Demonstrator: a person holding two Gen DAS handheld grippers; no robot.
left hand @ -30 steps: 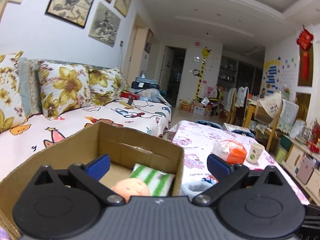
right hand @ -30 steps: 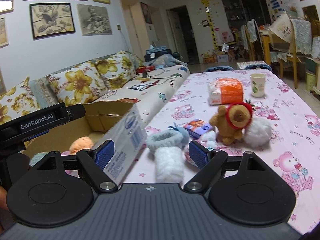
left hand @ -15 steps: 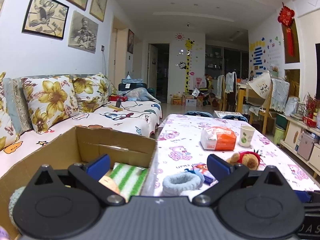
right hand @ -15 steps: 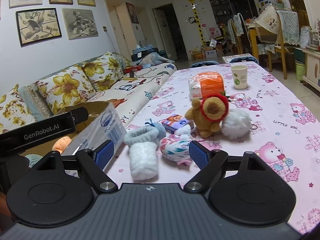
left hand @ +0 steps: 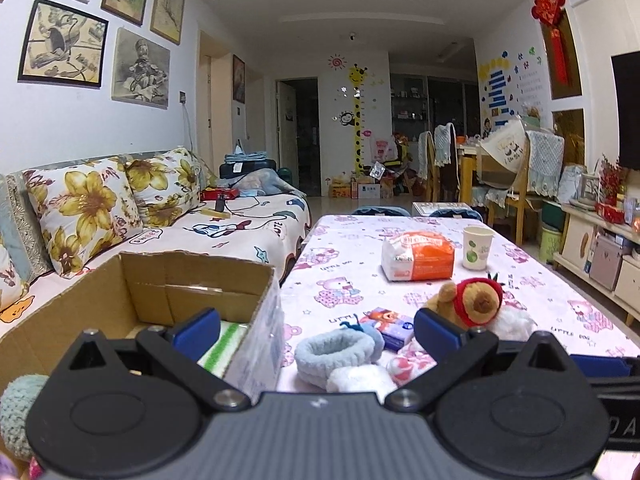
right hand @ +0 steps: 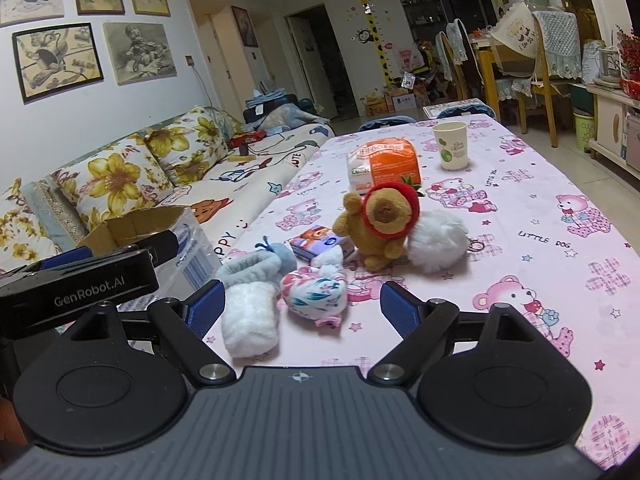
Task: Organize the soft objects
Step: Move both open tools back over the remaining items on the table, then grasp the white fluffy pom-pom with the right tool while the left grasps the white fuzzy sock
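Note:
A cardboard box [left hand: 192, 280] stands at the table's left edge; a green-striped soft piece [left hand: 222, 346] lies inside it. On the pink tablecloth lie a blue headband [right hand: 260, 260], a white fluffy roll [right hand: 250, 318], a floral cloth bundle [right hand: 314, 292], a brown plush with a red hood [right hand: 380, 224] and a white pom-pom [right hand: 438, 244]. My left gripper [left hand: 316, 330] is open, straddling the box's right wall, with the headband [left hand: 332, 352] ahead. My right gripper [right hand: 302, 308] is open just before the floral bundle and the white roll.
A small tissue pack [right hand: 318, 242], an orange-white tissue package [right hand: 386, 164] and a paper cup [right hand: 450, 144] sit farther back. A sofa with flowered cushions [left hand: 92, 208] runs along the left. A knitted teal ball [left hand: 20, 412] shows at the left view's lower left.
The left gripper swung right from over the box toward the table's soft items. The right gripper moved forward and right, closer to the floral bundle and the plush.

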